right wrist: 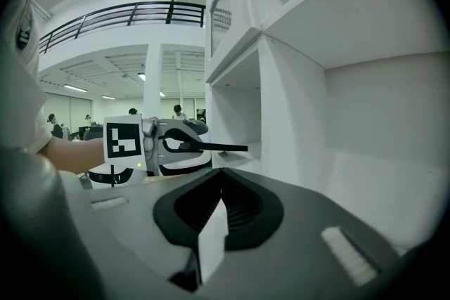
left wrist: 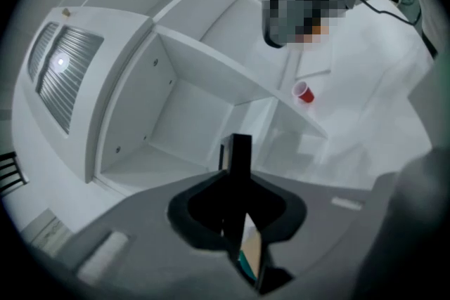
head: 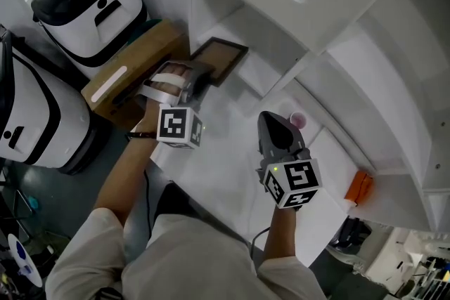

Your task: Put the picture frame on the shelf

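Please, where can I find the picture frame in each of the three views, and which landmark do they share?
Head view: picture frame at upper centre, held in the left gripper.
Left gripper view: picture frame at lower centre, edge-on between the jaws.
Right gripper view: picture frame left of centre, a thin dark edge.
Shared landmark: the white shelf unit.

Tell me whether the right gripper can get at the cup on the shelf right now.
Probably yes. The cup stands on the open shelf just beside the right gripper, nothing between them; its shut jaws would need opening first.
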{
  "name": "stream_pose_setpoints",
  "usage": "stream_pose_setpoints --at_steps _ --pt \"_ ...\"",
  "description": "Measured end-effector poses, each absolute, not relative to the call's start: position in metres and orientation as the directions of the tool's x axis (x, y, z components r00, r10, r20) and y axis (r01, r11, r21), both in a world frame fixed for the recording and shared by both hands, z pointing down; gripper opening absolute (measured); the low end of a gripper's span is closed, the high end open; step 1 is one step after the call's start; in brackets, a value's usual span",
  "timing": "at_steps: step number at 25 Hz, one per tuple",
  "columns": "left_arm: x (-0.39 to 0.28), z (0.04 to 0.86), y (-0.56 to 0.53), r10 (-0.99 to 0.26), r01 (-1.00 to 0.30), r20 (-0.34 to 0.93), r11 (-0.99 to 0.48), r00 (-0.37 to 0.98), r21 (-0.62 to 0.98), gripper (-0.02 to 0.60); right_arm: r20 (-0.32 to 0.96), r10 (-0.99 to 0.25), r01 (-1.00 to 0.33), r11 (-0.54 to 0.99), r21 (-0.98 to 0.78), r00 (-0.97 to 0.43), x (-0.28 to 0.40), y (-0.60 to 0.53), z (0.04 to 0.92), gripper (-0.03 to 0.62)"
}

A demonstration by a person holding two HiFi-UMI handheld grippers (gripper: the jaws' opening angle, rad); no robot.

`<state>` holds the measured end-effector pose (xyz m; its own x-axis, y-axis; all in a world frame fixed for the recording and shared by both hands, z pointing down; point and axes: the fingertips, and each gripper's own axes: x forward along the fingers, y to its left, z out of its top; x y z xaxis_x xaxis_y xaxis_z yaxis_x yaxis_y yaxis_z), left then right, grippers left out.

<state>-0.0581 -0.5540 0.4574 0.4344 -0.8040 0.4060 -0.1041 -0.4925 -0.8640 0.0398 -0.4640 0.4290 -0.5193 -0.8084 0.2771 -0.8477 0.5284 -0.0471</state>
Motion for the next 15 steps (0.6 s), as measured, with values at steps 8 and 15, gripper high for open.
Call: stream_pose_setpoints --at_steps 8,15 --pt "-0.050 0.474 -0.567 -0.769 -0.071 0.453 -0.537 0.451 -0.841 0.075 0.280 -0.817 -0.858 0.512 -0.049 -0.504 0.038 -0.475 0.438 0.005" --pt "-0.048 0.488 -0.580 -0.748 -0.034 0.488 -0.560 0.451 -0.828 0.106 0.281 -0.817 -0.859 0.507 -0.068 -0.504 0.032 -0.482 0.445 0.005"
